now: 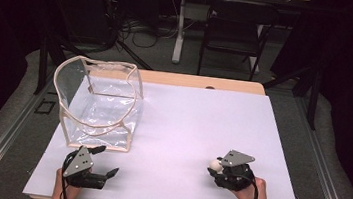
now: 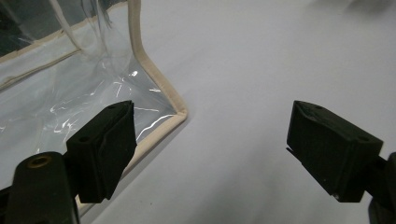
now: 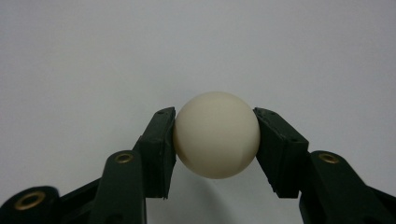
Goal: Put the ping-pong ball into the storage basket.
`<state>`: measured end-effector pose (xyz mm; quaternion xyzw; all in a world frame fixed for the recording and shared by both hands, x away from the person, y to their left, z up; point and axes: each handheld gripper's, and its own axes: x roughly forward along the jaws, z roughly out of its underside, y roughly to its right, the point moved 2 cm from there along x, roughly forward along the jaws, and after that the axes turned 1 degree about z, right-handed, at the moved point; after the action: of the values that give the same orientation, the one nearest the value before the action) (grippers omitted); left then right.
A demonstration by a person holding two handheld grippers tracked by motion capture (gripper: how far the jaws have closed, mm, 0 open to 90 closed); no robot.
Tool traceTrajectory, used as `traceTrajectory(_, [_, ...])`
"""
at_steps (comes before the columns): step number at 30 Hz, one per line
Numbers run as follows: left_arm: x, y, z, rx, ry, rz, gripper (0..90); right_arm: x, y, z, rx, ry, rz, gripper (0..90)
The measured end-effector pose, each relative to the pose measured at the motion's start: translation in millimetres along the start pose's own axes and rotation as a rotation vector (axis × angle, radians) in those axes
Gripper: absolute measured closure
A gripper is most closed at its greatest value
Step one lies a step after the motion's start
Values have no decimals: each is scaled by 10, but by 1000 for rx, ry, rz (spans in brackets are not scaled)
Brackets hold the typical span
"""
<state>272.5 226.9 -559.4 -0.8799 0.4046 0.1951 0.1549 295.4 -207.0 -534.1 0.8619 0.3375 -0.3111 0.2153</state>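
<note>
Right gripper (image 3: pixel 215 140) clamps cream ball (image 3: pixel 216 134) — left gripper (image 2: pixel 210 149) (agape) idle.

Your right gripper (image 1: pixel 218 171) sits near the table's (image 1: pixel 202 117) front right, jaws closed on a cream ball (image 1: pixel 215 164). Your left gripper (image 1: pixel 105 161) rests front left, jaws spread, just beside the clear bag's (image 1: pixel 98 103) near corner.

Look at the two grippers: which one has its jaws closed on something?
The right gripper: its jaws press on both sides of a cream ball. The left gripper stands wide open with nothing between its jaws, beside the clear bag.
</note>
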Motion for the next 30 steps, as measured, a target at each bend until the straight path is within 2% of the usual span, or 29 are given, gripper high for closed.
traceTrajectory(30, [-9, -2, 0, 3, 1, -3, 162, -177, 68, -386, -21, 86, 27, 505])
